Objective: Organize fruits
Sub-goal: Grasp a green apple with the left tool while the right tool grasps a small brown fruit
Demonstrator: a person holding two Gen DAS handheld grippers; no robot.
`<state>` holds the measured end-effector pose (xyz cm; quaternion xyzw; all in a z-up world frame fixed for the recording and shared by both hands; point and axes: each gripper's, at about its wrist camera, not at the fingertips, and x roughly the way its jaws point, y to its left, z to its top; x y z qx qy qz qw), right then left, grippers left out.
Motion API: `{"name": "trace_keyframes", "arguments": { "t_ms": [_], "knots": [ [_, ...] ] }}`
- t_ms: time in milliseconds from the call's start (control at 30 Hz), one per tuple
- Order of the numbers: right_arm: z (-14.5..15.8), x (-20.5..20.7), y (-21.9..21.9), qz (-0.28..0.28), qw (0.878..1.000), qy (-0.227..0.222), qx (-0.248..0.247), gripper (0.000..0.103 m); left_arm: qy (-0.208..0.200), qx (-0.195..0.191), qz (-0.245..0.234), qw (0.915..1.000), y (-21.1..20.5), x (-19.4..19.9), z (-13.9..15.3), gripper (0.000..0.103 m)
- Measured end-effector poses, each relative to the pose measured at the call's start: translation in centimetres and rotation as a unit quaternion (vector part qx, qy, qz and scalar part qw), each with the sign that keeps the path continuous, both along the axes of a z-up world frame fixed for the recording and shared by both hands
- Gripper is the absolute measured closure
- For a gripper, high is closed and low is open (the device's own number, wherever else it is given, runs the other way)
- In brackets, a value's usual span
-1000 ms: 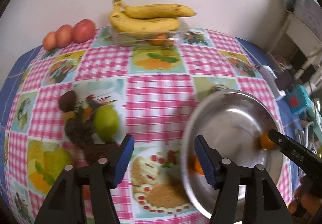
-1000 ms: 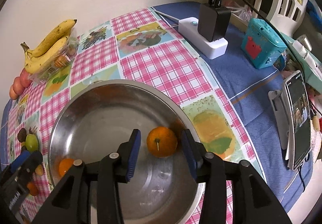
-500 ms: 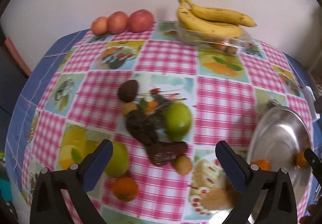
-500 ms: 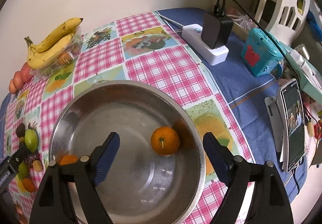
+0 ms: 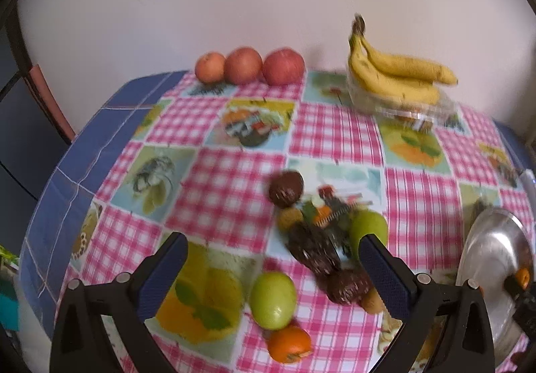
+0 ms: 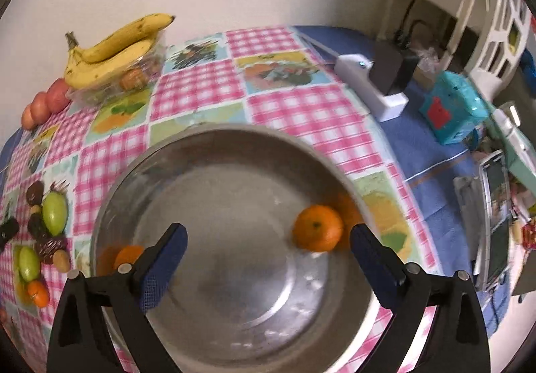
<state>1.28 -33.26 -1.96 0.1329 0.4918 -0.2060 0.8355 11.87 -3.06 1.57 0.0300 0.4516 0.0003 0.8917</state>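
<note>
Right wrist view shows the orange (image 6: pixel 317 227) inside the bowl (image 6: pixel 214 145), right hand-held gripper (image 6: pixel 268 255) opening, empty.

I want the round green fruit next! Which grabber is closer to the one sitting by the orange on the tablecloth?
Left. The left gripper hangs open right over the green fruit. The right gripper, jaws opening with nothing between them, is over the steel bowl, well off to the side.

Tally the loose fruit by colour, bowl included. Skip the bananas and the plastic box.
Red apples: 3
Green fruits: 2
Oranges: 3, two in the bowl
Dark brown fruits: 3
Small tan fruits: 2
Total: 13
</note>
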Motion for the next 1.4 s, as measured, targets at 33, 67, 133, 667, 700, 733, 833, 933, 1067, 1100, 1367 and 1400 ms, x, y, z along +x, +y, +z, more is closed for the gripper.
{"name": "trace_keyframes", "arguments": {
  "t_ms": [33, 67, 133, 667, 700, 733, 833, 933, 1067, 1100, 1367, 1400],
  "knots": [
    [-0.1, 0.1, 0.4, 0.007, 1.000, -0.001, 0.006, 0.005, -0.005, -0.006, 0.002, 1.0000, 0.4, 0.0, 0.2, 0.000],
    [-0.2, 0.2, 0.8, 0.013, 1.000, -0.002, 0.008, 0.005, -0.012, -0.014, 0.005, 0.9998, 1.0, 0.1, 0.4, 0.000],
    [-0.1, 0.4, 1.9, 0.026, 1.000, -0.008, 0.006, 0.005, -0.020, -0.026, 0.014, 0.9994, 2.2, 0.4, 0.7, 0.000],
    [2.5, 4.2, 12.0, 0.153, 0.984, -0.078, 0.045, 0.036, 0.005, -0.113, 0.039, 0.9928, 10.5, 1.7, 1.8, 0.008],
    [2.4, 4.5, 12.6, 0.161, 0.983, -0.077, 0.053, 0.037, 0.010, -0.116, 0.040, 0.9924, 10.8, 1.7, 1.7, 0.014],
    [2.2, 4.7, 13.2, 0.169, 0.981, -0.077, 0.064, 0.037, 0.017, -0.124, 0.040, 0.9913, 10.9, 1.8, 1.5, 0.017],
    [1.6, 5.2, 14.8, 0.190, 0.976, -0.067, 0.087, 0.049, 0.048, -0.164, 0.028, 0.9849, 10.9, 1.9, 0.6, 0.020],
    [0.6, 5.6, 16.4, 0.209, 0.971, -0.049, 0.104, 0.053, 0.085, -0.192, 0.009, 0.9777, 9.9, 2.1, -0.8, 0.031],
    [-1.0, 5.9, 17.9, 0.227, 0.967, -0.022, 0.115, 0.060, 0.131, -0.216, -0.009, 0.9674, 8.3, 1.9, -3.0, 0.042],
    [-1.3, 6.1, 18.0, 0.228, 0.967, -0.018, 0.115, 0.061, 0.140, -0.219, -0.011, 0.9656, 7.9, 1.9, -3.4, 0.046],
    [-3.1, 6.3, 18.3, 0.225, 0.966, 0.002, 0.126, 0.069, 0.177, -0.223, -0.020, 0.9583, 6.1, 1.7, -5.0, 0.053],
    [-3.2, 6.4, 18.3, 0.225, 0.966, 0.003, 0.128, 0.072, 0.179, -0.225, -0.020, 0.9575, 6.0, 1.7, -5.0, 0.053]
  ]
}}
